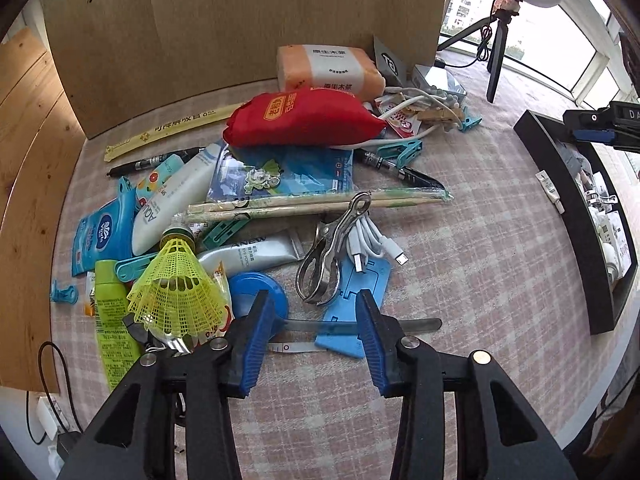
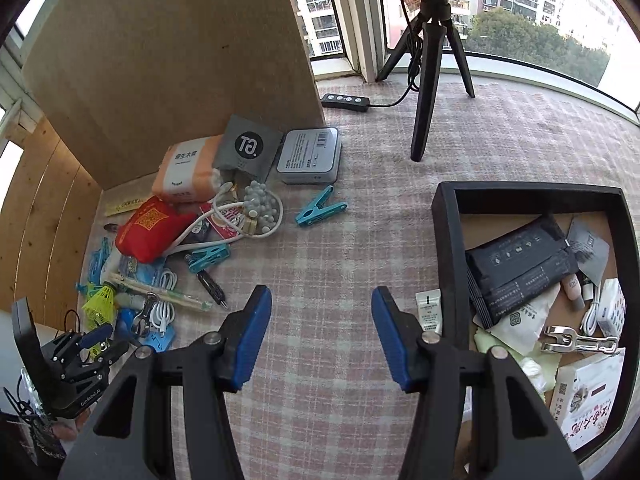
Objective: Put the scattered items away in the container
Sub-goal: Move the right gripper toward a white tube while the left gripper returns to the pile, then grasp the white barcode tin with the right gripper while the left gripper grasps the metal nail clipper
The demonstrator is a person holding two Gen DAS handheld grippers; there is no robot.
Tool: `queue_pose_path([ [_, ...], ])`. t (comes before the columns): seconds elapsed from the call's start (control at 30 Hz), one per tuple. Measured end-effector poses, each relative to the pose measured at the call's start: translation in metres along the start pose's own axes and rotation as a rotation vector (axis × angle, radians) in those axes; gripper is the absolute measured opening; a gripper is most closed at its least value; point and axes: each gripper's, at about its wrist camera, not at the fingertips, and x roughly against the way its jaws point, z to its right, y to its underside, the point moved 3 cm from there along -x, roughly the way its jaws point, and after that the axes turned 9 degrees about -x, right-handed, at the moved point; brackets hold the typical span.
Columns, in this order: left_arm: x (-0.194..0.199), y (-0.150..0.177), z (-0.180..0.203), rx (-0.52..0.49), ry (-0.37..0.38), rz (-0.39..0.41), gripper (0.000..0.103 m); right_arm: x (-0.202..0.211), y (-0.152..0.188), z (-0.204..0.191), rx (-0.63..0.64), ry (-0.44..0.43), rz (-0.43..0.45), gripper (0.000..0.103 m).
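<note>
Right now, left wrist view: the left gripper (image 1: pixel 316 316) points steeply down over the near edge of the clutter pile, jaws about half open w/ nothing pressed between the pads. Between and just beyond the tips lie a blue flat holder (image 1: pixel 352 308) and a tape measure (image 1: pixel 260 300) whose steel strip runs across under both fingers; a metal clip (image 1: pixel 328 256) and a white USB cable (image 1: pixel 372 244) sit just past them, a yellow shuttlecock (image 1: pixel 176 288) to the left. Which item it's after can't be told for sure; prob. the flat holder or the tape. To do it well: pick one item, centre it btw the pads, come straight down, keep clear of the shuttlecock skirt and the loose strip so they don't drag along. Right wrist view: the right gripper (image 2: pixel 320 336) hangs over bare checked cloth btw pile and container (image 2: pixel 446 248), jaws fairly wide, empty. The container sits to its right, already partly filled; a small white tube (image 2: pixel 430 312) lies against its outer wall, near the right finger, an easy next grab.
</note>
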Motion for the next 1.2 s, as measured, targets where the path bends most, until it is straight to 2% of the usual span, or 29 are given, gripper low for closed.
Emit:
queue_pose_path([
  [0.2,-0.008,-0.005,0.007,-0.046,0.027,-0.023,0.039,-0.036,-0.035,-0.007,-0.038,0.028,-0.072,0.054],
  [0.53,-0.023,-0.016,0.003,-0.098,0.016,-0.074,0.039,-0.104,-0.069,-0.043,0.010,0.134,-0.160,0.058],
  [0.67,-0.037,-0.015,0.005,-0.130,0.006,-0.125,0.028,-0.121,-0.080,-0.046,-0.001,0.139,-0.182,0.059],
  [0.73,-0.040,-0.015,0.005,-0.134,0.011,-0.128,0.028,-0.127,-0.086,-0.045,-0.011,0.136,-0.190,0.059],
  [0.87,-0.041,-0.017,0.005,-0.140,0.017,-0.124,0.027,-0.139,-0.095,-0.042,-0.046,0.132,-0.205,0.063],
  [1.07,-0.042,-0.018,0.002,-0.145,0.038,-0.123,0.027,-0.158,-0.098,-0.044,-0.059,0.138,-0.223,0.063],
  [1.2,-0.042,-0.019,0.000,-0.145,0.056,-0.120,0.027,-0.166,-0.099,-0.051,-0.042,0.154,-0.215,0.070],
])
